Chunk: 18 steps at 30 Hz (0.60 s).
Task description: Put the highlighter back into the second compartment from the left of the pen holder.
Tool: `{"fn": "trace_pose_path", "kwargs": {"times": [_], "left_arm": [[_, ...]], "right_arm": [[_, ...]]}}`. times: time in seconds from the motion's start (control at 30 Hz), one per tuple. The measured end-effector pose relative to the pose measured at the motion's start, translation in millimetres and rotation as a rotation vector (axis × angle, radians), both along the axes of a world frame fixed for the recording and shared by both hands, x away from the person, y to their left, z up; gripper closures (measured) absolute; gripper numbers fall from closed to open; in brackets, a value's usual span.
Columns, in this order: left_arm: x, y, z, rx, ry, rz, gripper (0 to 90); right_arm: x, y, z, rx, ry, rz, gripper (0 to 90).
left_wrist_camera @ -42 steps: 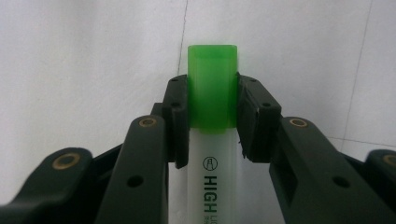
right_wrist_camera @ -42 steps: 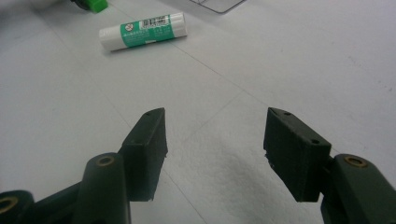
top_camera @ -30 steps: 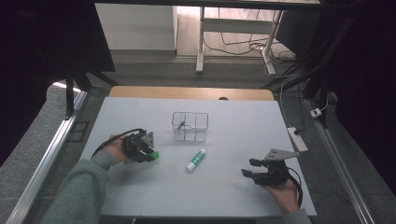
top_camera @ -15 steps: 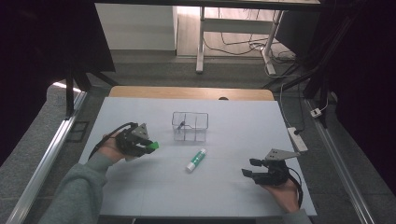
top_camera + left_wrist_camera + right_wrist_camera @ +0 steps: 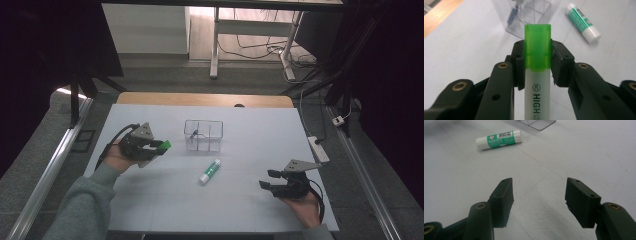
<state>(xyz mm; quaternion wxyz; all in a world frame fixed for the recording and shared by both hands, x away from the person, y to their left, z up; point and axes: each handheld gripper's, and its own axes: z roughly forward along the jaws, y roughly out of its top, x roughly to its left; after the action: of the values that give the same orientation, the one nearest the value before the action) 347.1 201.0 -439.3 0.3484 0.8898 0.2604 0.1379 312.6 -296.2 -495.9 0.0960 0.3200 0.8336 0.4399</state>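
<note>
The left hand-held gripper [image 5: 161,145] is positioned over the left part of the counter [image 5: 250,125], raised off the surface, and is pinching a highlighter [image 5: 537,65]. In the left gripper view, both black pads press against the sides of the pen at the junction of its green cap and white barrel. The cap projects beyond the jaw tips, and the barrel, printed with the word "HIGH", runs back between the jaws toward the camera. In the high view, the green cap points right, toward the clear organizer [image 5: 203,135].

The clear organizer stands on the counter at centre, toward the far side, just right of the highlighter's cap. It is divided into compartments, and a small dark item lies in one of the left compartments; its identity cannot be determined.

A glue stick [image 5: 210,171] with a green label and white cap lies flat on the counter, near of the organizer and apart from it, angled diagonally.

The right hand-held gripper [image 5: 265,179] is located at the near right of the counter, well apart from the glue stick. In the right gripper view, its jaws are spread with nothing between them, above bare counter surface, and the glue stick [image 5: 498,139] lies farther off.
</note>
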Motion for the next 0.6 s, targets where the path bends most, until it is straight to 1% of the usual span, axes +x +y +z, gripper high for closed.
{"fn": "trace_pose_path", "kwargs": {"times": [0.1,0.33,0.43,0.6], "left_arm": [[-0.6,2.1,2.5,-0.027,-0.011,0.024,66.7],[-0.3,7.3,8.6,-0.131,-0.017,0.07,66.7],[0.1,8.2,11.4,-0.161,-0.016,0.075,66.7],[0.9,6.9,17.3,-0.193,-0.037,0.093,66.7]], "right_arm": [[0.0,0.4,-0.1,-0.007,0.001,0.001,39.8],[0.1,0.0,-0.3,-0.002,-0.003,-0.003,39.8],[0.2,0.1,-0.2,-0.007,0.0,-0.001,39.8],[-0.2,1.6,-0.3,-0.007,-0.002,0.0,39.8]]}}
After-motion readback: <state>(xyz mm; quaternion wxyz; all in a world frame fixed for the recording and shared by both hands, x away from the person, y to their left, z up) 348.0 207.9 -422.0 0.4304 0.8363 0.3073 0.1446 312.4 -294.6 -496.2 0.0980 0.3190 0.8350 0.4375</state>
